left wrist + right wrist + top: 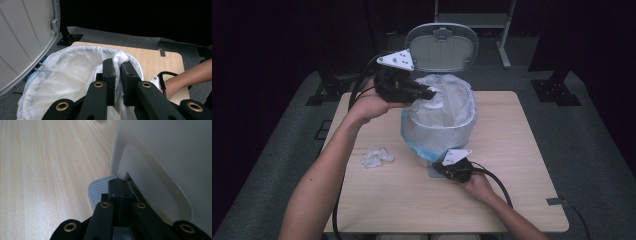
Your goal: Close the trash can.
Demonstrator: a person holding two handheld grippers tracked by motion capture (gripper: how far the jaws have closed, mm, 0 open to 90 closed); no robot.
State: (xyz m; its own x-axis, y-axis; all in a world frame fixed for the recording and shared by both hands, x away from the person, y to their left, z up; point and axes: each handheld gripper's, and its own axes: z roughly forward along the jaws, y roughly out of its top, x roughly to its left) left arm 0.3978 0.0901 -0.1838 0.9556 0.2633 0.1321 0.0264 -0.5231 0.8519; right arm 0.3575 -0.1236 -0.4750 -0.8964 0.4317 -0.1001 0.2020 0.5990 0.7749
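Observation:
A white pedal bin stands mid-table, lid raised, lined with a clear plastic bag. Over its near-left rim my left gripper is shut on a crumpled white paper wad, which pokes up between the jaws above the bag's opening. At the bin's foot my right gripper is shut with nothing between its jaws; its tips rest on the ribbed grey pedal, close against the bin wall. A second crumpled wad lies on the table left of the bin.
The light wooden table has open surface to the right and front of the bin. The raised lid stands close on the left in the left gripper view. Black cables trail from both grippers. Dark floor and stand legs surround the table.

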